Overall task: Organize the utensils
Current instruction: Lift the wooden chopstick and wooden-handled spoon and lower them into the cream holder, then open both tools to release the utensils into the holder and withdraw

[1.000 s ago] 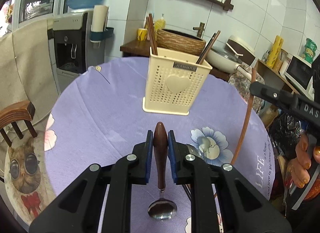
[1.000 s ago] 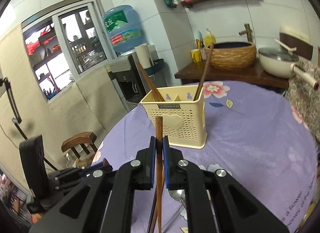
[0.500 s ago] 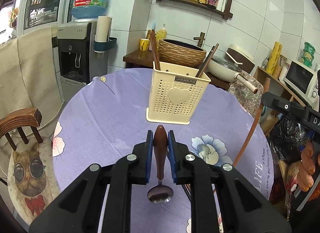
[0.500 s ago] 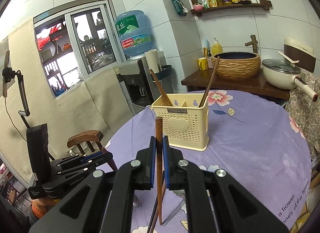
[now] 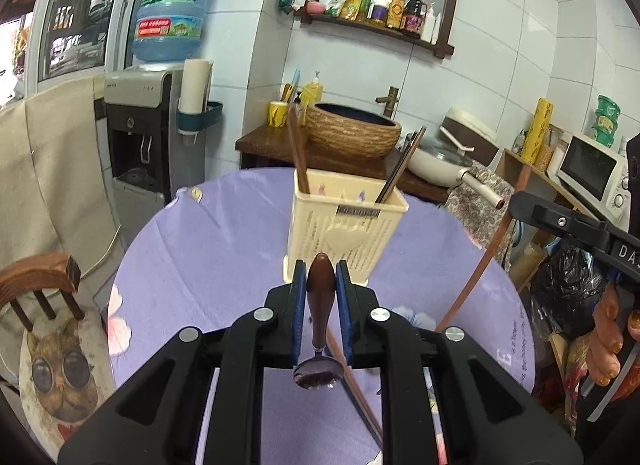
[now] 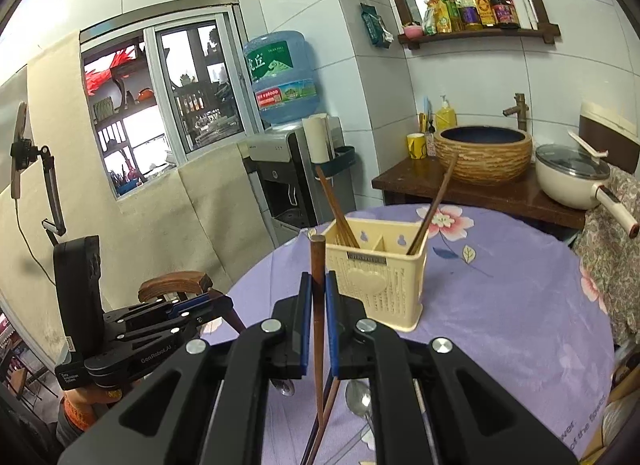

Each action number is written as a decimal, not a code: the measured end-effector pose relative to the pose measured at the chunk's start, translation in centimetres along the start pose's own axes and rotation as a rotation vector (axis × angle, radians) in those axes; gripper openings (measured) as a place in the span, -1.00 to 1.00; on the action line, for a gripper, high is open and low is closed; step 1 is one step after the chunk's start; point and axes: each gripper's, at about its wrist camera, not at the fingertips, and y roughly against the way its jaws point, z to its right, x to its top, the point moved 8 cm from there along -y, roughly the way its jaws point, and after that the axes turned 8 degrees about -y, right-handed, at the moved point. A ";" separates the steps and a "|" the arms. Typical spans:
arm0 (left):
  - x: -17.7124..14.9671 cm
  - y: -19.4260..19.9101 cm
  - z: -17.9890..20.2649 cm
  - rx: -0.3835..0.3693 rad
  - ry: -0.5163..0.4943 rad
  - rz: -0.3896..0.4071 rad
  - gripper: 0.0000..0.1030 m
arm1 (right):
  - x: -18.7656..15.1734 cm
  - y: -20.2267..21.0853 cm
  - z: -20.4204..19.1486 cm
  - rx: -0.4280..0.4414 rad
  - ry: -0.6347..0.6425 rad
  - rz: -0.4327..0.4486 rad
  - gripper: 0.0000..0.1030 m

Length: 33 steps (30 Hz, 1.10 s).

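The left gripper (image 5: 321, 279) was closed on a spoon (image 5: 319, 319) with a brown wooden handle. Its blue pads pressed the handle from both sides, the rounded end of the handle stood up between the fingertips, and the metal bowl of the spoon hung below the jaws, clear of the table (image 5: 208, 249).

The right gripper (image 6: 314, 291) was clamped on a single brown chopstick (image 6: 318, 305). The chopstick stood almost upright, its blunt top above the fingertips and its lower part running down under the jaws. In the left wrist view the same chopstick (image 5: 486, 261) showed as a long slanted stick at the right, under the black body of the right gripper, with a person's hand (image 5: 608, 345) beside it.

The cream utensil holder (image 6: 376, 279) with a heart on its front stood on the purple flowered tablecloth, beyond both grippers, towards the far side of the round table. It had separate compartments. Brown chopsticks (image 6: 336, 211) leaned out of the left compartment, and one more chopstick (image 6: 434, 205) leaned out of the right one.

On the cloth near the right gripper lay a second metal spoon (image 6: 357, 397) and more chopsticks (image 6: 332, 401), partly hidden by the jaws.

Behind the table were a water dispenser (image 6: 280, 169), a woven basin (image 6: 484, 155) on a dark wooden counter, and a white pot (image 6: 572, 177) at the far right.
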 end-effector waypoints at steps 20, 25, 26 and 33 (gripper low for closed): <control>19.2 -7.4 -2.2 0.047 0.071 0.097 -0.70 | 15.7 -5.9 3.7 -0.189 -0.031 0.170 -0.86; 16.1 -11.1 -1.8 0.082 0.051 0.046 -0.70 | 12.3 -9.3 5.3 -0.215 -0.039 0.110 -0.86; 15.3 -11.8 -1.9 0.084 0.055 0.031 -0.70 | 11.7 -9.7 5.6 -0.217 -0.044 0.099 -0.86; 10.7 -15.3 -2.3 0.085 0.085 -0.058 -0.70 | 8.3 -12.0 7.1 -0.240 -0.065 0.050 -0.86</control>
